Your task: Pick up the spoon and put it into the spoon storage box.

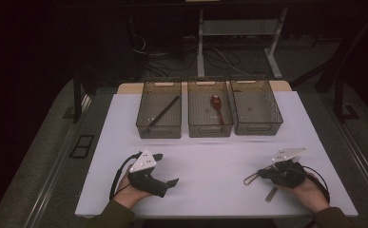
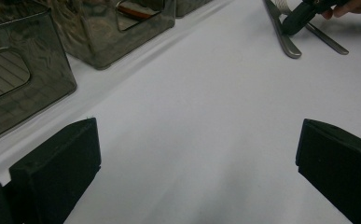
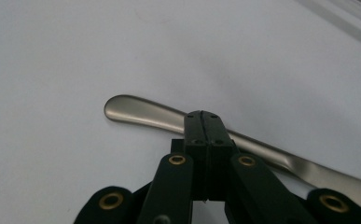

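My left gripper (image 1: 167, 168) rests at the table's front left, open, its jaws (image 2: 197, 158) wide apart over bare white surface. At the front right, my right gripper (image 1: 260, 175) is shut; its jaws (image 3: 204, 116) press together with no gap. A metal utensil handle (image 3: 136, 111) lies flat and runs crosswise under their tips, not between them. From the left gripper view, the right gripper (image 2: 299, 16) sits over two metal utensils (image 2: 285, 39), the second one (image 2: 327, 41) beside the first. A utensil (image 1: 271, 194) pokes out below the right hand.
Three clear bins stand in a row at the back of the white table (image 1: 210, 156). The left bin (image 1: 159, 128) holds a black stick (image 1: 165, 110), the middle bin (image 1: 210, 129) a red spoon (image 1: 217, 105). Nothing shows in the right bin (image 1: 257, 127).
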`<action>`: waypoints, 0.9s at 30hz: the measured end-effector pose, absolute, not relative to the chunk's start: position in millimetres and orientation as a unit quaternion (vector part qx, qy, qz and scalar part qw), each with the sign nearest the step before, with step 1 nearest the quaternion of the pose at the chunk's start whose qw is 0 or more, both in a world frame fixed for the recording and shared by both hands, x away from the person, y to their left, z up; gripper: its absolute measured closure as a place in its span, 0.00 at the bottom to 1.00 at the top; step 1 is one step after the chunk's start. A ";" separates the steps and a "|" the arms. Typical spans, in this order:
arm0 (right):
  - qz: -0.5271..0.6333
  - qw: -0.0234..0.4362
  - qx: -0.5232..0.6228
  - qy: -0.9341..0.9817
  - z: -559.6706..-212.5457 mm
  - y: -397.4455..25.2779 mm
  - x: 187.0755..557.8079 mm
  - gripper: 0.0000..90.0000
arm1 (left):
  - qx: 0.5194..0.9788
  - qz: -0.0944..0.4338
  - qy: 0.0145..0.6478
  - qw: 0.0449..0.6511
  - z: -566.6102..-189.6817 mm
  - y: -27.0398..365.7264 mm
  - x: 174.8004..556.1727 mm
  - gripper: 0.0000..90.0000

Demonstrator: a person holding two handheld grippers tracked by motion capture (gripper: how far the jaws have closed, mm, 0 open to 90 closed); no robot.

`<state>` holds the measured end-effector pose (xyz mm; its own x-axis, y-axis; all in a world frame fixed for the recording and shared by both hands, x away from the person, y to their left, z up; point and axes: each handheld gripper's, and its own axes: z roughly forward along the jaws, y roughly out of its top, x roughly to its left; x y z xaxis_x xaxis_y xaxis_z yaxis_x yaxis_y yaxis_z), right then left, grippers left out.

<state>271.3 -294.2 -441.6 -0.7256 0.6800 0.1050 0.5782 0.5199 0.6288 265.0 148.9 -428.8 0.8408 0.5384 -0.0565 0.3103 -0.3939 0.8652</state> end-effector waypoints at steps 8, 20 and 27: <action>0.336 0.079 0.361 0.866 -443.0 -287.3 286.4 1.00 | 0.825 0.118 0.257 0.489 -429.1 149.1 265.4 0.00; 0.350 0.086 0.364 0.859 -440.5 -277.8 308.4 1.00 | 0.825 0.117 0.257 0.489 -428.6 150.0 265.4 0.00; 0.351 0.081 0.361 0.860 -439.2 -275.1 307.9 1.00 | 0.824 0.118 0.257 0.491 -428.6 150.8 265.7 0.00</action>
